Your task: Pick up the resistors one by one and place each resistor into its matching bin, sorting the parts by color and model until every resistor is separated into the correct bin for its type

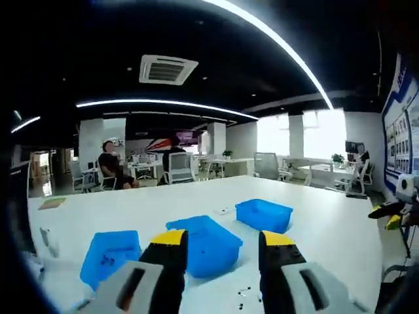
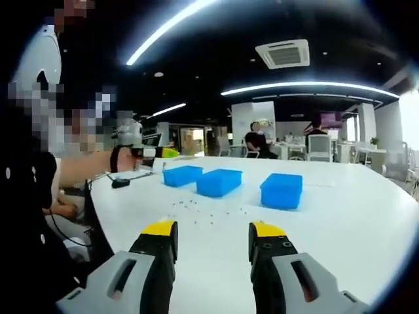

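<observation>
Both hand-held grippers empty, jaws apart, above the desk (image 2: 340,216).

Resistors (image 2: 203,210) lie scattered loose before three blue bins (image 2: 218,182); left hand-held gripper (image 1: 219,245), right hand-held gripper (image 2: 213,239). Risk: parts tiny, colours unreadable, so mis-binning or grabbing several together seems likely.

Seated person (image 1: 110,165), office chairs (image 1: 179,168) behind

Left gripper (image 1: 222,252): 2 black jaws w/ yellow tips, grey moulded bodies w/ dark slots. Right gripper (image 2: 212,245): same build, black jaws, yellow tips, grey slotted bodies, small screws on jaw faces. Person (image 2: 29,196): dark top w/ small white dots, black wrist strap.
</observation>
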Demonstrator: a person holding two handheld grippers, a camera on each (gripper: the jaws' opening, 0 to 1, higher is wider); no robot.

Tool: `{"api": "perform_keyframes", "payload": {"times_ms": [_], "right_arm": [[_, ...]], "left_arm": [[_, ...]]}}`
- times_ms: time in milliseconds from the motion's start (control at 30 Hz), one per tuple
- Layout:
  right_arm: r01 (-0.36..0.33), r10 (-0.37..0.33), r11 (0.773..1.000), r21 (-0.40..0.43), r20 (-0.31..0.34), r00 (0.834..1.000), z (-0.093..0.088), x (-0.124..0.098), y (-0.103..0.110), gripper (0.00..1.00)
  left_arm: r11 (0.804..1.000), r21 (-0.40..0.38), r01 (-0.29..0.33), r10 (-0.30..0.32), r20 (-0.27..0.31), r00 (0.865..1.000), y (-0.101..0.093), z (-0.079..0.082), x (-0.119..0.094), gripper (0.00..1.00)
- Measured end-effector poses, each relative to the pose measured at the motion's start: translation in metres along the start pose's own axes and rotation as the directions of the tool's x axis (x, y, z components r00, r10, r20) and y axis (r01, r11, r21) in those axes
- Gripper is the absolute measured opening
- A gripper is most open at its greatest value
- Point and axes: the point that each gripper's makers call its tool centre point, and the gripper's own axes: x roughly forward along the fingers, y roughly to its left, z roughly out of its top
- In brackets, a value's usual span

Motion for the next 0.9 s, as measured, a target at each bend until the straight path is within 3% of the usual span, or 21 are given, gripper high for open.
{"api": "perform_keyframes", "payload": {"times_ms": [167,367,433,533,700,833,900], "right_arm": [[-0.027,0.027,1.0,-0.006,-0.006,1.0,0.002,0.006,0.008,0.45],[-0.055,0.054,0.998,-0.009,-0.019,0.998,0.0,0.011,0.016,0.45],[-0.059,0.058,0.998,-0.011,-0.022,0.998,-0.001,0.012,0.017,0.45],[-0.064,0.064,0.998,-0.007,-0.024,0.998,-0.001,0.014,0.021,0.45],[-0.071,0.071,0.997,-0.023,-0.034,0.997,-0.003,0.015,0.025,0.45],[-0.063,0.062,0.998,-0.02,-0.03,0.998,-0.002,0.012,0.023,0.45],[-0.057,0.057,0.998,-0.019,-0.031,0.998,-0.004,0.01,0.021,0.45]], "left_arm": [[0.998,-0.059,-0.022,0.023,0.014,1.0,0.001,-0.019,-0.056,0.44],[0.994,-0.087,-0.065,0.062,-0.035,0.997,0.006,-0.041,-0.113,0.44],[0.984,-0.124,-0.128,0.127,-0.01,0.992,0.016,-0.037,-0.134,0.4],[0.98,-0.155,-0.128,0.133,0.019,0.991,0.018,-0.028,-0.155,0.41],[0.986,-0.088,-0.143,0.14,-0.036,0.99,0.013,-0.033,-0.162,0.42],[0.992,-0.054,-0.115,0.11,-0.077,0.991,0.001,-0.036,-0.15,0.44],[0.989,-0.048,-0.143,0.138,-0.1,0.985,0.004,-0.04,-0.141,0.44]]}}
